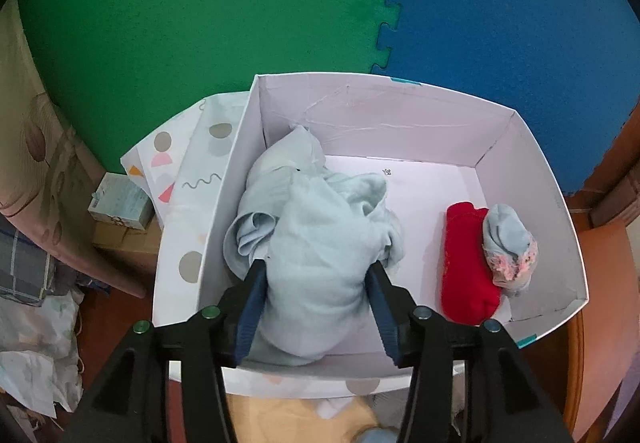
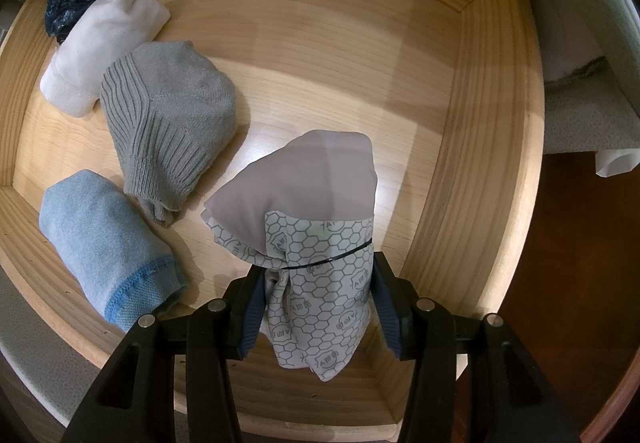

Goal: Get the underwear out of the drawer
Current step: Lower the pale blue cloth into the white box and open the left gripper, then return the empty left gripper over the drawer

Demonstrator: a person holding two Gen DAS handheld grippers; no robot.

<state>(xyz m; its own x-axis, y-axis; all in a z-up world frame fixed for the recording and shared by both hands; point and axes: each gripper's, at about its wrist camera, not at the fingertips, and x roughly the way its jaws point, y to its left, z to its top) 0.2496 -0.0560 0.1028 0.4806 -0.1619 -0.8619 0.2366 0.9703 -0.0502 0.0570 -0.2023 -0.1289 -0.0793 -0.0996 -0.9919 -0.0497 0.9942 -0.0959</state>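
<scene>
In the right wrist view, my right gripper (image 2: 316,277) is shut on a grey underwear with a hexagon-print waistband (image 2: 312,227), held over the floor of the wooden drawer (image 2: 472,147). In the left wrist view, my left gripper (image 1: 316,271) is shut on a pale blue underwear (image 1: 316,239), bunched inside a white cardboard box (image 1: 540,171). A red rolled garment (image 1: 466,263) and a grey-blue roll with pink lace (image 1: 510,247) lie at the box's right side.
In the drawer lie a grey ribbed roll (image 2: 168,123), a light blue roll (image 2: 108,247), a white roll (image 2: 104,47) and a dark blue piece (image 2: 74,3) at the left. The box rests on a patterned lid (image 1: 188,179). Green (image 1: 200,3) and blue foam mats (image 1: 512,15) lie beyond.
</scene>
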